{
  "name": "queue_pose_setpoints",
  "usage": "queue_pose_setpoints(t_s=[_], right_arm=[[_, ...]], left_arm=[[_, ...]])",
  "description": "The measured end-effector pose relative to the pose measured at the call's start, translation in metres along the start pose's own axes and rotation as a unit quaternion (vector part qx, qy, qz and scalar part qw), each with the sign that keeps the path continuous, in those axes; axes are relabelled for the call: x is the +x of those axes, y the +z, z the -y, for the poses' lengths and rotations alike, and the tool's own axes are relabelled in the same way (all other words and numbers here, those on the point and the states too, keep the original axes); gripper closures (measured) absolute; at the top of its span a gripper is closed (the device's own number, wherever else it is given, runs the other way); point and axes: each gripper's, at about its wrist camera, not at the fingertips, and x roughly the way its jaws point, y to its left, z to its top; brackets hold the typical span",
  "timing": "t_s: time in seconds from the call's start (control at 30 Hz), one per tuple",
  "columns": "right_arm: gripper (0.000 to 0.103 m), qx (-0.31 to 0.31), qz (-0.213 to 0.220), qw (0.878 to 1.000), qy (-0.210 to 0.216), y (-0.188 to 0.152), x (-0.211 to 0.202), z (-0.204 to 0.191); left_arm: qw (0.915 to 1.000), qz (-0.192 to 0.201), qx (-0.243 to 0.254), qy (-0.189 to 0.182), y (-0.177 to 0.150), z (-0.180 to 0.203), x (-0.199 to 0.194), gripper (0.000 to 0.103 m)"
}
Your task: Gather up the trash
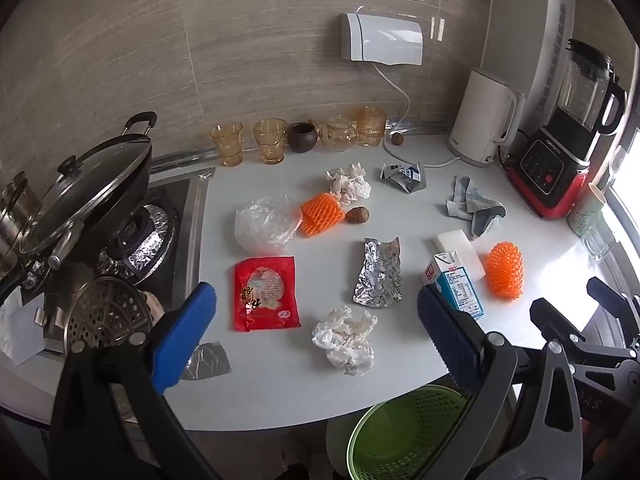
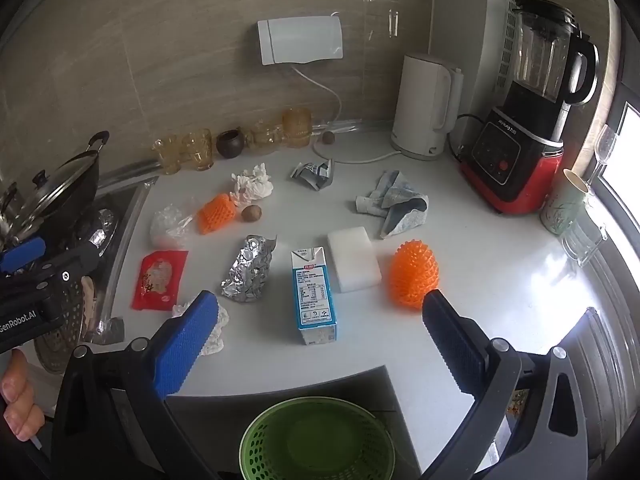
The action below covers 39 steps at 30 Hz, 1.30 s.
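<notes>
Overhead, both grippers spread wide and empty: left gripper (image 1: 316,320) above the crumpled tissue (image 1: 345,340) and red wrapper (image 1: 266,298); right gripper (image 2: 320,324) framing the upright milk carton (image 2: 314,296). Trash scattered across white counter (image 2: 500,280): foil sheet (image 2: 250,268), two orange foam nets (image 2: 414,276) (image 2: 217,213), clear plastic bag (image 1: 264,224). Green basket (image 2: 318,440) below the counter's near edge.

A white kettle (image 2: 426,106), red-based blender (image 2: 524,120) and amber glasses (image 1: 248,142) line the wall.
</notes>
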Motion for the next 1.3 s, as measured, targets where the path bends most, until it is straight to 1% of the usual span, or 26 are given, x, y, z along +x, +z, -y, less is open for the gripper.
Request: queue_pose_setpoints(t_s=[0.23, 0.3, 0.43, 0.7, 1.3], right_arm=[[0.002, -0.005, -0.001, 1.0, -0.003, -0.001, 0.003, -0.002], [0.002, -0.005, -0.001, 1.0, -0.004, -0.002, 0.003, -0.003], [0.002, -0.004, -0.003, 1.0, -0.005, -0.002, 0.004, -0.002], [0.002, -0.002, -0.007, 1.0, -0.007, -0.002, 0.008, 0.0], [0.002, -0.001, -0.008, 1.0, -0.011, -0.002, 0.009, 0.0]], left_arm=[[1.0, -0.002, -0.001, -0.004, 0.0, 0.0, 0.0, 0.006], [1.0, -0.003, -0.001, -0.006, -0.004, -0.005, -0.003, 0.006], [0.9999, -0.009, -0.004, -0.01, 0.002, -0.006, 0.001, 0.006], [0.9998, -0.012, -0.008, -0.011, -0.001, -0.003, 0.007, 0.006], [0.9998, -0.012, -0.007, -0.015, -0.002, -0.003, 0.007, 0.006]])
